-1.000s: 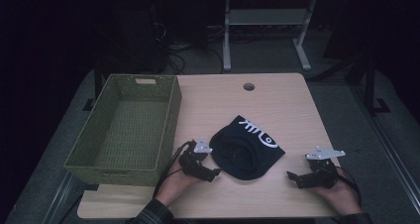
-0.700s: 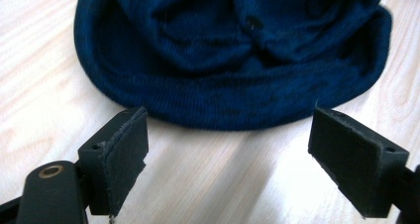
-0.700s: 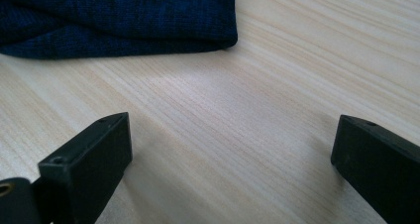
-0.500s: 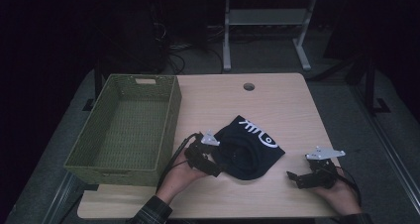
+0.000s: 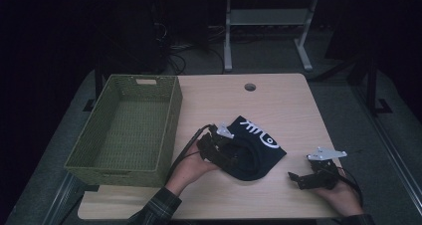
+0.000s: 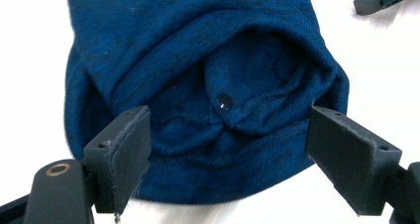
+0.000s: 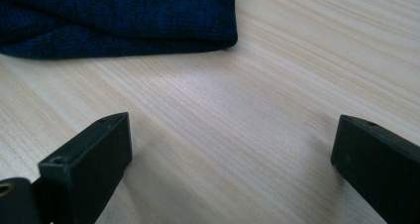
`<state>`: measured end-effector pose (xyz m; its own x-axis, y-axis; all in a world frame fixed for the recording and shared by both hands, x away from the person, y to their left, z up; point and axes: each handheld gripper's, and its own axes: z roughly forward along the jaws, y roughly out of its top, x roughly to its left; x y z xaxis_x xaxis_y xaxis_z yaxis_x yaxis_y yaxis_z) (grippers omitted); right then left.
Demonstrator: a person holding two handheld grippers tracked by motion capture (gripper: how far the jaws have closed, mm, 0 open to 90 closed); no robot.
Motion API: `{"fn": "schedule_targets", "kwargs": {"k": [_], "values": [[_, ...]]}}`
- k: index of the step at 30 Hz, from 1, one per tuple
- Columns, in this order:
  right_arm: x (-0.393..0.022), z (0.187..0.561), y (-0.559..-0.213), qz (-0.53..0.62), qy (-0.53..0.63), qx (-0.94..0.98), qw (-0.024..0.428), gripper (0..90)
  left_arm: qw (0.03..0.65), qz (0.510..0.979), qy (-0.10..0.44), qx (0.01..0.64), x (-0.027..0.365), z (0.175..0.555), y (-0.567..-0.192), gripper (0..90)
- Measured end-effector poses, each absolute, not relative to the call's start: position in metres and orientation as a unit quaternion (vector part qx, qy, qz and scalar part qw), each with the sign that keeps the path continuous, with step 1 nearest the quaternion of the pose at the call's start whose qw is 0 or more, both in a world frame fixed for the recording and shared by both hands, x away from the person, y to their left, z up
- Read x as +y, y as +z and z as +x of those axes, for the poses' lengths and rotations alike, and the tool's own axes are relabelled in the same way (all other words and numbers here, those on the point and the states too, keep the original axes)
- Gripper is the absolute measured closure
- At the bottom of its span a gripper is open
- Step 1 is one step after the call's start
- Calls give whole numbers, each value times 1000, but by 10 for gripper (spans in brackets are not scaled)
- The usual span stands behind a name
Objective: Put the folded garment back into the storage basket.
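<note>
Forward onto the dark blue hat (image 6: 208, 85) has come the left gripper (image 6: 228, 149), jaws wide; right gripper (image 7: 228, 159) wide too.

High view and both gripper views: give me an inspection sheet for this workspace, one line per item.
Surface: light wood table with a round hole near its far edge.
Job's things: dark blue beanie with white print, lying flat, its opening towards the left gripper.
Clutter: empty green basket on the table's left side.
Grippers: left gripper open, jaws either side of the beanie's rim; right gripper open above bare wood, apart from the beanie.
Cables: one black cable trails from the left gripper; more lie on the floor beyond the table.
Surroundings: dark room, grey floor, a white stand behind the table.
</note>
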<state>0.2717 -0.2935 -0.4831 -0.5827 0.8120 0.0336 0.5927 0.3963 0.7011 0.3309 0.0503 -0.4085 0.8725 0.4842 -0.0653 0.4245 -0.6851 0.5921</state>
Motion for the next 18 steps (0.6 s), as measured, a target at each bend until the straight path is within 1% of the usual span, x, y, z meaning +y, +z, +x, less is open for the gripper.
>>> {"fn": "schedule_targets", "kwargs": {"k": [5, 11, 16, 18], "values": [[-294, 272, -483, 427, 345, 820, 160, 20, 299, 922, 44, 241, 37, 335, -414, 174], [-294, 272, -483, 428, 345, 820, 160, 20, 270, 934, 33, 232, 22, 341, -428, 184], [-294, 272, -483, 427, 344, 820, 160, 20, 247, 939, 30, 236, 18, 346, -442, 183], [-294, 272, -483, 428, 345, 820, 160, 20, 246, 939, 30, 239, 17, 346, -444, 183]]}}
